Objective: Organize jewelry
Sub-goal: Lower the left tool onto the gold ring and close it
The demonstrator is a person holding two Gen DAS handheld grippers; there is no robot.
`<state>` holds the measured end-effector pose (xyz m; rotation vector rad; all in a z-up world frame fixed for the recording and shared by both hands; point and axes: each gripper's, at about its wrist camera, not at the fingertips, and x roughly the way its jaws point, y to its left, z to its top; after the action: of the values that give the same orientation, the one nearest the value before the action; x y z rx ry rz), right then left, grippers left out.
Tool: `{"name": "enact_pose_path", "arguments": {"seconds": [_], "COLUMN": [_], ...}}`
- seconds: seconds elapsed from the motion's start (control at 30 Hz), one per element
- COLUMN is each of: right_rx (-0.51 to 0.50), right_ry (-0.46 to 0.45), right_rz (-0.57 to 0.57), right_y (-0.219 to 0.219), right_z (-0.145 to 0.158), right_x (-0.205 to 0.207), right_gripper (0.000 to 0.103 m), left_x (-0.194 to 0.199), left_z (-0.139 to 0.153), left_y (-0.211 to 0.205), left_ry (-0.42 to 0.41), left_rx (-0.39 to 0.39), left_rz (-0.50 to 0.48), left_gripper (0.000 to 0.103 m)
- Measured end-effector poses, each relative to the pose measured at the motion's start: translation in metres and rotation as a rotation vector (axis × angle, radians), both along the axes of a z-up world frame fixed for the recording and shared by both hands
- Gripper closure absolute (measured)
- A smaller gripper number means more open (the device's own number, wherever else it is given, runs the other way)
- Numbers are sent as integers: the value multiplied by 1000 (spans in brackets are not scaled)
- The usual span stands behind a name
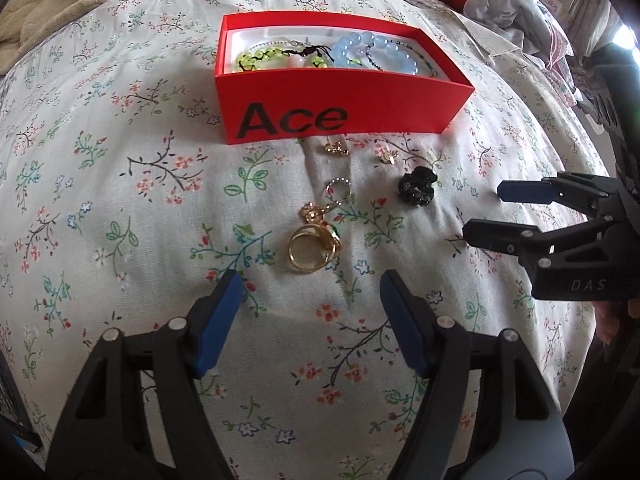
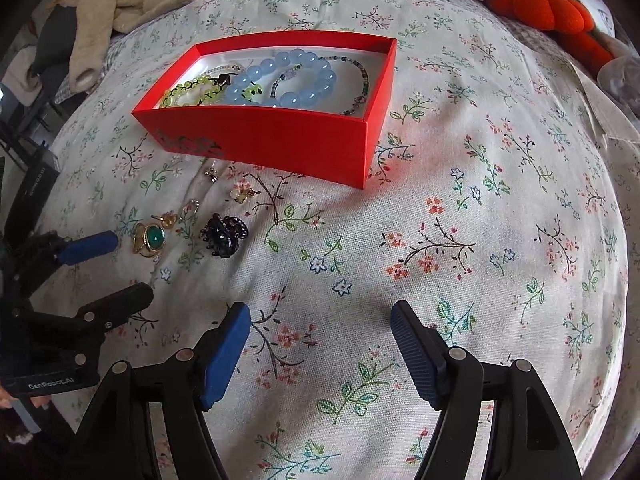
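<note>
Left hand-held gripper [image 1: 308, 280] agape, empty | right hand-held gripper [image 2: 320, 312] likewise | gold ring [image 1: 314, 248] just ahead

In the left wrist view, we see the box [image 1: 340, 108] upper centre on the bed [image 1: 120, 200], with bracelets [image 1: 360, 54] inside. Below it lie two earrings [image 1: 338, 148], then the hair clip [image 1: 418, 190] to the right, and the ring [image 1: 314, 250] at centre. Our right gripper [image 1: 482, 214] sits at the right edge.
</note>
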<state>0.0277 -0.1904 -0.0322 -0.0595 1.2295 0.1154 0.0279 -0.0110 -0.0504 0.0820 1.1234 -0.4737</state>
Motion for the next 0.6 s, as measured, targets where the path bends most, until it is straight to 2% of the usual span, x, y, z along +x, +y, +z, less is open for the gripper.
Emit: {"name": "enact_pose_path", "arguments": {"seconds": [0.27,0.33,0.43,0.6], "right_rx": [5,6,7,10], "right_ry": [-1,-2,-4,-9], "right_rz": [-12,-14,-17,-21], "right_y": [-3,-3,-3,-5], "right_z": [3,3,4,5], "right_x": [1,0,-1,0], "right_gripper": [29,29,29,29], "left_x": [11,12,13,12], "left_z": [0,0,-1,3], "left_y": [-5,-7,-10,-9], "left_ry": [-4,-7,-1,3], "left_rx": [-21,-16,-9,1], "left_rz": [30,33,29,23], "left_gripper": [48,54,72,72]}}
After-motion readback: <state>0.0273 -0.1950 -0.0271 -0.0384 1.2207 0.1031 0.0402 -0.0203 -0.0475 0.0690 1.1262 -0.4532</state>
